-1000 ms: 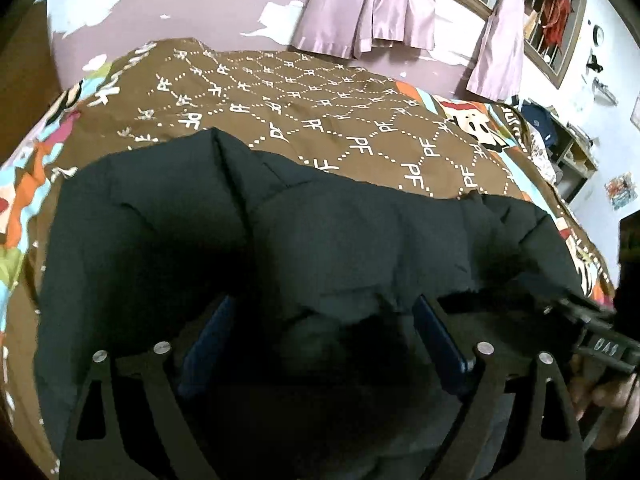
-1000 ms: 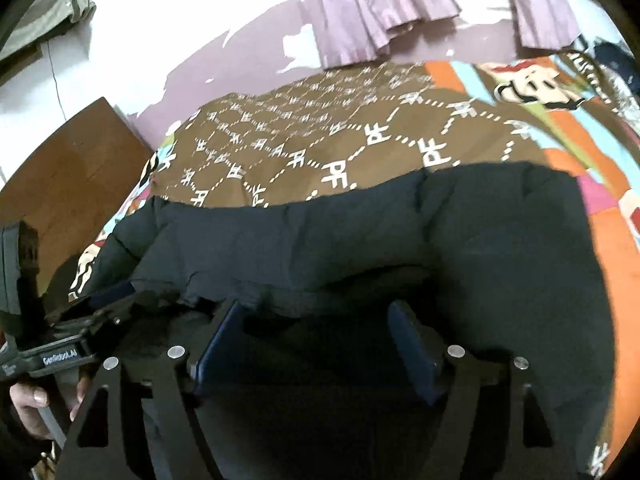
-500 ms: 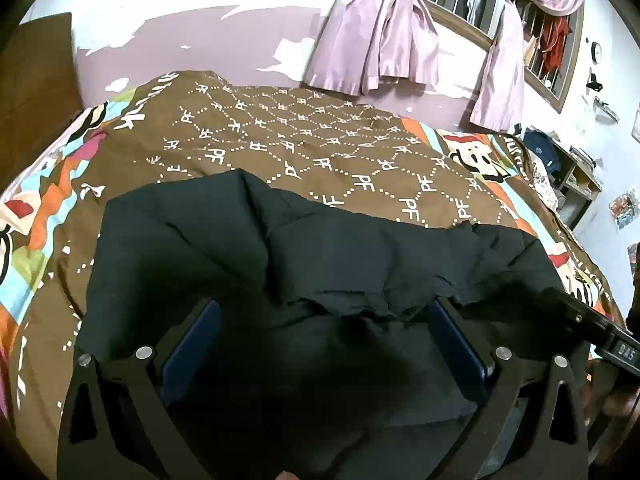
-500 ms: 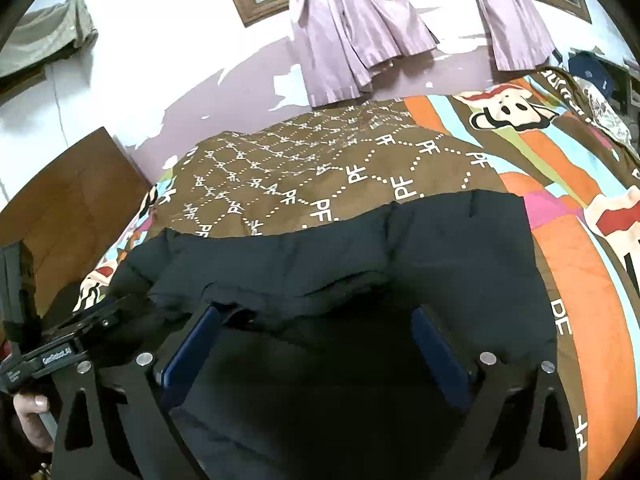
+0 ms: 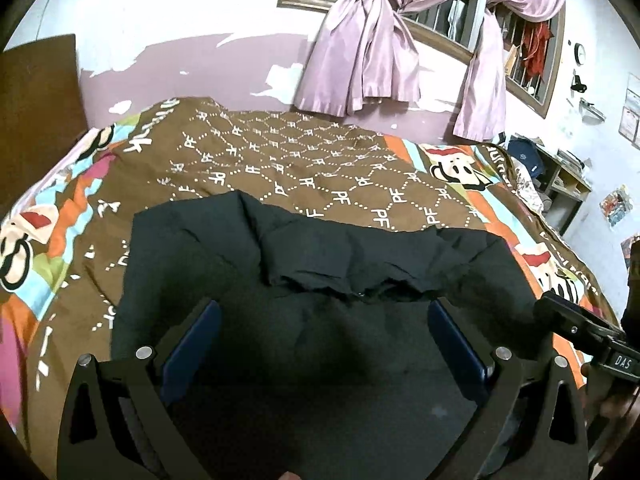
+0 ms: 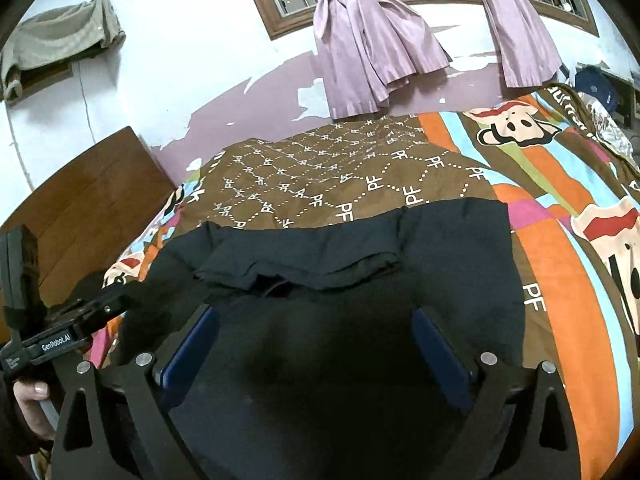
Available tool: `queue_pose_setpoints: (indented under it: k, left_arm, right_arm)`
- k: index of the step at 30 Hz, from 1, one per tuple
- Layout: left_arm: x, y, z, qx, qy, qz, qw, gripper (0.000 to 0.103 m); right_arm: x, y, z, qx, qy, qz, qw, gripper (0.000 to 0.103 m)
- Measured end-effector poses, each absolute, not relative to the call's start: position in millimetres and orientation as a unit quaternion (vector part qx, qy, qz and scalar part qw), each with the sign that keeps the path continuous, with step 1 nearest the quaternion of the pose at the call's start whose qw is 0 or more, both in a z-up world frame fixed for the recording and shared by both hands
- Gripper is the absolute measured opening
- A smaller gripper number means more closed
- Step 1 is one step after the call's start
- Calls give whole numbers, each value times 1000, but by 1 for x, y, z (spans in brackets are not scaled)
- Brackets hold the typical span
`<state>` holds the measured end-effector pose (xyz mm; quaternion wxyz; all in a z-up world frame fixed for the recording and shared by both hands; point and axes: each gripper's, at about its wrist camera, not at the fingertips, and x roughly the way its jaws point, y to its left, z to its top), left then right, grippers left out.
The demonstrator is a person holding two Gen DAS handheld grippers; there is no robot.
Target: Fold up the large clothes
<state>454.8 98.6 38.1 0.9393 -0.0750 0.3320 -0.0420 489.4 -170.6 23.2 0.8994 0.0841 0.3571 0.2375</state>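
A large black padded jacket [image 5: 320, 264] lies folded on the bed, its upper edge doubled over in a rumpled flap [image 6: 304, 264]. My left gripper [image 5: 322, 312] hovers above its near part, jaws wide open, nothing between the blue pads [image 5: 192, 336]. My right gripper [image 6: 314, 316] hangs over the same garment, also wide open and empty. In each wrist view the other gripper shows at the edge: the right gripper [image 5: 580, 336] at the right, the left gripper [image 6: 76, 324] at the left, held by a hand [image 6: 32, 400].
The bed cover [image 5: 304, 168] is brown with white lettering and bright cartoon stripes [image 6: 560, 184]. A wooden board [image 6: 84, 200] stands at the bed's left. Purple curtains [image 5: 360, 52] hang at the barred window behind. A cluttered shelf [image 5: 560, 176] stands at the right.
Both grippers opened wider and drew back and up from the jacket. The garment stays lying on the bed, and more of the cover and wall has come into view.
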Motion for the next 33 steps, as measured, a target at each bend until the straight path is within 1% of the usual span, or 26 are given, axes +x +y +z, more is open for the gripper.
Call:
queue_pose_setpoints:
  k: [8, 13, 19, 25, 33]
  left_arm:
    - [410, 79, 65, -69, 326, -41, 942, 101]
    - [368, 57, 81, -44, 313, -33, 948, 101]
    - [321, 50, 96, -49, 300, -27, 952, 101]
    - [284, 49, 103, -56, 302, -32, 951, 101]
    - [246, 39, 98, -42, 335, -46, 940, 101]
  right_arm:
    - [447, -176, 47, 70, 349, 256, 899, 98]
    - [415, -183, 68, 62, 333, 264, 903, 98]
    - [373, -197, 84, 50, 332, 268, 903, 98]
    - [330, -208, 84, 29, 321, 267, 908, 98]
    - [285, -211, 70, 15, 316, 268, 910, 98]
